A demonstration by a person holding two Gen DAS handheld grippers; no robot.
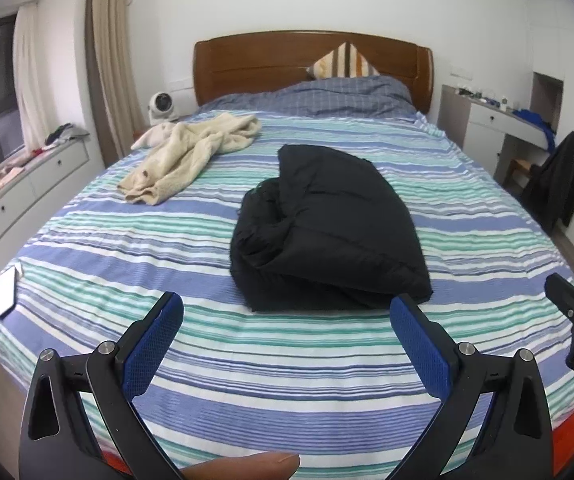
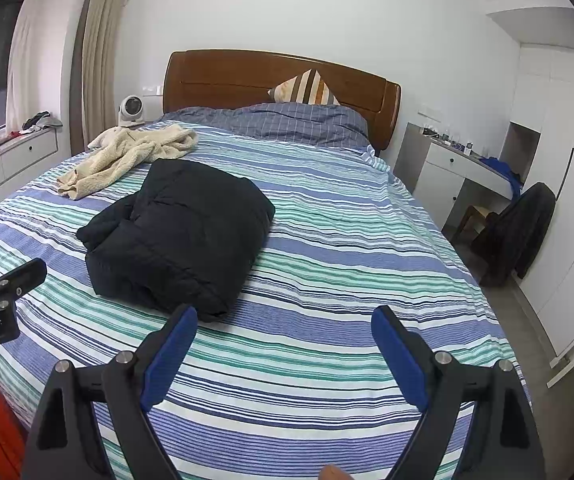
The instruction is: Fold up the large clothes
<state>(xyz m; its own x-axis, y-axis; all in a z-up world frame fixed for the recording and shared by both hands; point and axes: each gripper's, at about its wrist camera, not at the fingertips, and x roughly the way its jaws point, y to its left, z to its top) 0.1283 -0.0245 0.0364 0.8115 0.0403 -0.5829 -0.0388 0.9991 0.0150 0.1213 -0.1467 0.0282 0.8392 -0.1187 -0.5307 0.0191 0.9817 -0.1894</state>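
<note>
A black padded jacket [image 1: 327, 232] lies folded into a thick bundle in the middle of the striped bed [image 1: 127, 248]. It also shows in the right wrist view [image 2: 179, 236]. My left gripper [image 1: 287, 312] is open and empty, held above the bed's near edge just short of the bundle. My right gripper [image 2: 285, 324] is open and empty, to the right of the bundle's near corner. A cream fleece garment [image 1: 191, 156] lies crumpled at the far left of the bed, also seen in the right wrist view [image 2: 127, 156].
A wooden headboard [image 1: 311, 64], a striped cushion [image 1: 343, 62] and a grey checked duvet [image 1: 319, 100] are at the far end. A white fan [image 1: 161, 106] stands at the left. A desk [image 2: 463, 164] and a chair with a dark coat [image 2: 523, 224] stand at the right.
</note>
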